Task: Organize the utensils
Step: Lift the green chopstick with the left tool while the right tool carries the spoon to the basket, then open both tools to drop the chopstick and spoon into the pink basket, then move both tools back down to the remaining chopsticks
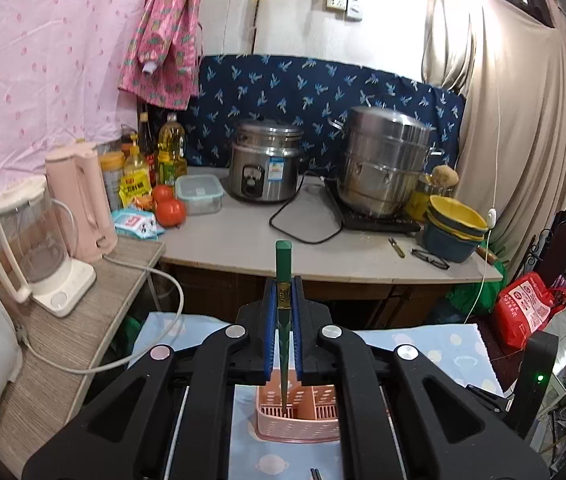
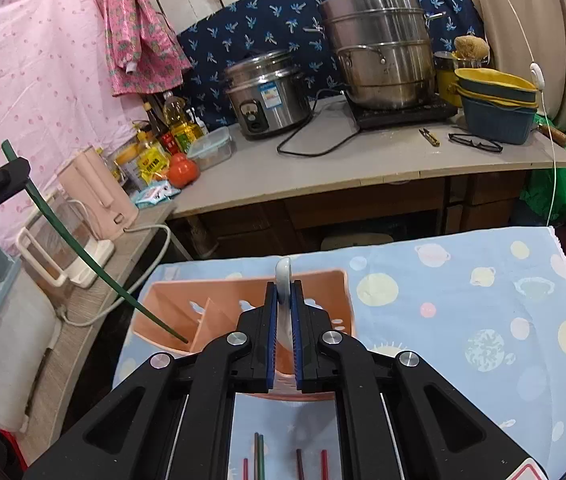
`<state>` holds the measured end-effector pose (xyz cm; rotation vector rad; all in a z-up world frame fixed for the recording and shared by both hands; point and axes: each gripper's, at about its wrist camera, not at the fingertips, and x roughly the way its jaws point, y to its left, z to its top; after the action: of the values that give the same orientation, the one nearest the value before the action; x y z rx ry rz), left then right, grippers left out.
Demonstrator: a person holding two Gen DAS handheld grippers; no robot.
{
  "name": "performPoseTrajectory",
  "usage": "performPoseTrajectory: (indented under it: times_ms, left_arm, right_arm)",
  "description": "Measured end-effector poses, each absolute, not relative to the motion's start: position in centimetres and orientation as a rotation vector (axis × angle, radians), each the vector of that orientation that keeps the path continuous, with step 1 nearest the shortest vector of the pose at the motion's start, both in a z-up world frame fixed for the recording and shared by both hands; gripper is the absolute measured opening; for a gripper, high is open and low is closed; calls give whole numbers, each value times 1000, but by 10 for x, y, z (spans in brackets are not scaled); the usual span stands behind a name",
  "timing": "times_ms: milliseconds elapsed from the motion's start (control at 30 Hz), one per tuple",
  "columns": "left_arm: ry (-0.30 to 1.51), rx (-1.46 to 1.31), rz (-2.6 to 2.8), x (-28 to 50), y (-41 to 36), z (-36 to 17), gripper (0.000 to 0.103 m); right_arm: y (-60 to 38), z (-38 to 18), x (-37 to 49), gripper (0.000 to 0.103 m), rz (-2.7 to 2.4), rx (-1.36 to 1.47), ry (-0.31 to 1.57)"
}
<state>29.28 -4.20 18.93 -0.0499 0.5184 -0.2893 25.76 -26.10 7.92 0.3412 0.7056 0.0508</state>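
Left gripper [image 1: 283,320]: closed on a green chopstick [image 1: 283,268], pinched partway along, square end up, thin tip aimed down at the pink utensil caddy [image 1: 297,424].
Chopstick tip: in the right wrist view it sits at or just inside the caddy's left compartment; whether it touches the floor of the caddy is unclear.
Right gripper [image 2: 283,312]: closed on a white spoon [image 2: 283,276], with only the rounded end showing past the pads.
Caddy: on the blue planet-print cloth [image 2: 463,300], directly ahead of both grippers.
Loose chopsticks [image 2: 259,456]: still lying on the cloth below the right gripper.
Risk, crowding: both grippers converge on one small caddy and could knock together.
Risk, tipping: the caddy looks light; a slanted chopstick pressing a wall or the divider may shove it.
Risk, release: dropped at this slant, the chopstick could lever over the rim.
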Motion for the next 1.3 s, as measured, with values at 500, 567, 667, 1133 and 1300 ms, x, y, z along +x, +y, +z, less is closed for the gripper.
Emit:
performPoseTrajectory:
  times_ms: [500,567,667,1133,1300]
  left_arm:
    - [602,-46,-205,280,-21,141,36]
    - [606,-48,-204,270,-17,138,37]
    - [625,-55,-207,254,-10,131,39]
    - [771,-57,-204,159,13,66,39]
    - [841,-42,-205,125,14,33,39]
  right_arm:
    - [-257,77,211,31,18,308,676]
    - [-257,77,200,31,21,310,679]
    - [-254,77,180,31,11,294,679]
    - [-244,36,76,32,-37,215,778]
    - [-242,9,41,32,-43,219,844]
